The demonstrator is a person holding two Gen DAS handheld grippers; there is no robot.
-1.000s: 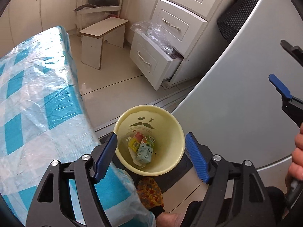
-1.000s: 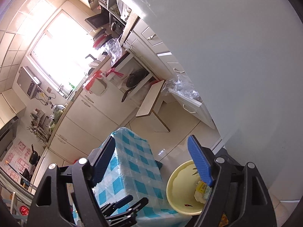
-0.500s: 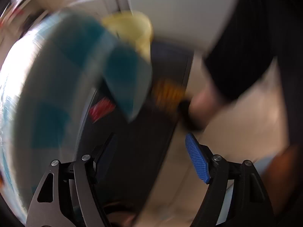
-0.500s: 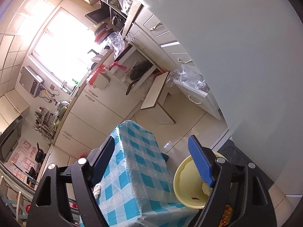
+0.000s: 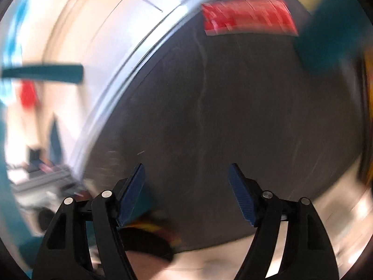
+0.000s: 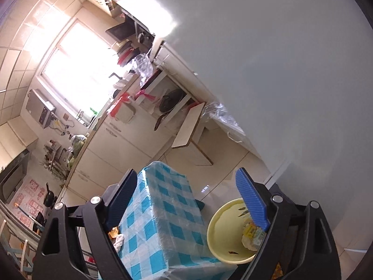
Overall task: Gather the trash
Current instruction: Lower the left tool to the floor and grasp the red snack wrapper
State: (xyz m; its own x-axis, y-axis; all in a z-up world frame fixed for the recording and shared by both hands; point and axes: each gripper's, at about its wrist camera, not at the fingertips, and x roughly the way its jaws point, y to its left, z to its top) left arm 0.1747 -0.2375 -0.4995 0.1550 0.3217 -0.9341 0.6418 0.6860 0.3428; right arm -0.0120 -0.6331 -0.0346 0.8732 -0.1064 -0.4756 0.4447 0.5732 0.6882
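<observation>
The left gripper (image 5: 186,186) points steeply down at a dark grey mat (image 5: 233,116); its blue pads stand well apart with nothing between them. That view is badly smeared. Beyond the fingers, on the far part of the mat, lies a flat red wrapper (image 5: 247,16), blurred too much to read. A pale floor (image 5: 93,23) borders the mat on the left, and a yellow blur at the top right edge may be the bin, though I cannot tell.

The right gripper (image 6: 186,198) is sharp in its own view. Its jaws are opening, and nothing sits between them. Just past its fingers stands the table (image 6: 163,210), covered in a blue-and-white checked cloth under clear plastic. A crumpled white scrap (image 6: 119,240) lies near the table's near left edge, beside an orange-brown bit. To the right of the table, on the floor, is the yellow bin (image 6: 221,233), with packets of trash (image 6: 253,235) inside it. Beyond the table stands a small white stool (image 6: 188,128), then a shelf holding a dark pan (image 6: 171,99). Farthest from the table is the bright window (image 6: 81,74). A large pale surface (image 6: 279,70) fills the right side.
</observation>
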